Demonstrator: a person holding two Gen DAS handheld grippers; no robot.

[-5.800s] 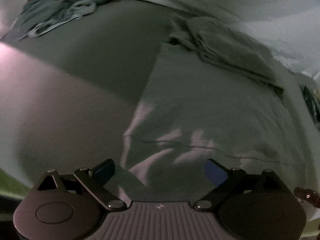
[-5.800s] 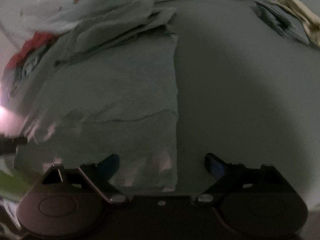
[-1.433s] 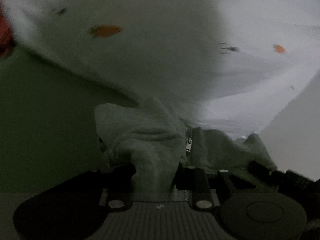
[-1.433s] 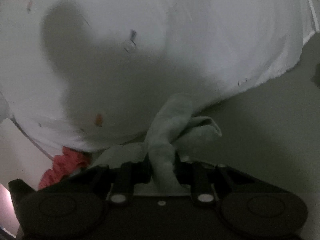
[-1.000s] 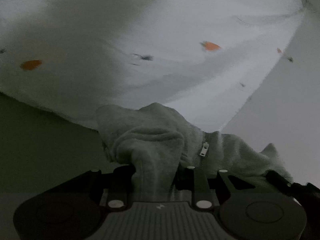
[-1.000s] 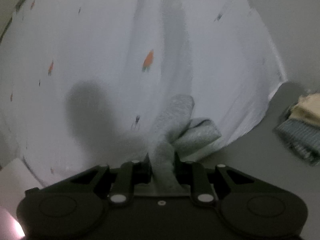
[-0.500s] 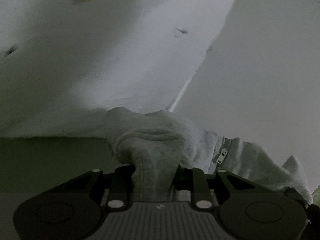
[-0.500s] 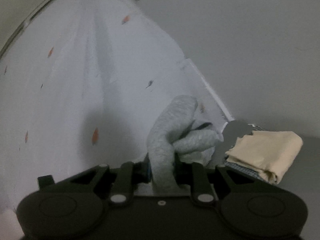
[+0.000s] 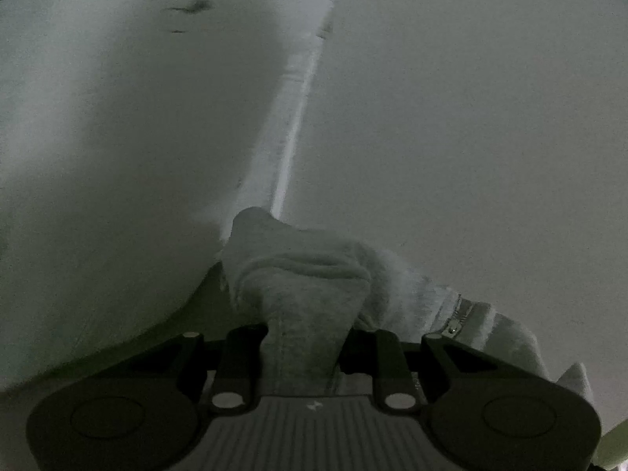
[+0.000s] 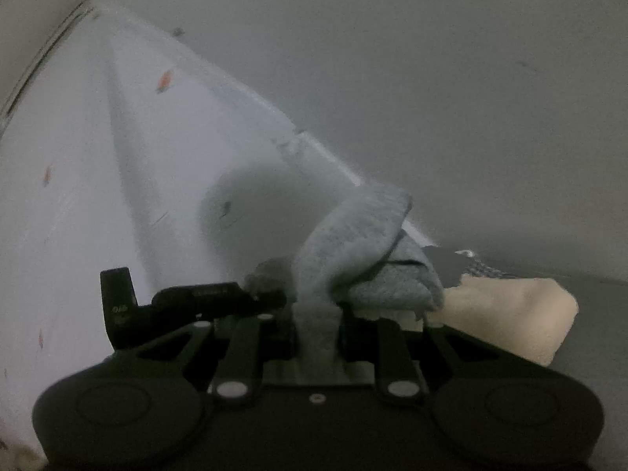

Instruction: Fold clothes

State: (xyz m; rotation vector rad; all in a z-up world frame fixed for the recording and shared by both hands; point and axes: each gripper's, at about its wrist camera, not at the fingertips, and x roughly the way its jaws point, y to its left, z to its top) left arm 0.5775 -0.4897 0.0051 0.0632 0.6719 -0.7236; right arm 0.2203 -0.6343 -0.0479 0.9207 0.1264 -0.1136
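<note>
Now both grippers' fingers — left (image 9: 304,337), right (image 10: 316,327) — pinch the lifted grey garment (image 9: 314,274), formerly flat.

Left tongs (image 9: 306,337): my garment (image 9: 302,274) is bunched between them and rises ahead of them.
Zipper (image 9: 455,316): on the garment, right of my left tongs.
Sheet (image 9: 137,137): behind the garment, filling the left of the left wrist view.
Wall (image 9: 471,117): right of the sheet's edge, behind the garment.
Right tongs (image 10: 318,333): a fold of the same garment (image 10: 353,251) stands between them and droops over to the right.
Folded cloth (image 10: 510,314): right of my right tongs, behind the drooping fold, with another folded piece (image 10: 486,269) behind it.
Left tongs in the right wrist view (image 10: 259,298): just left of my right tongs, tips at the garment.
</note>
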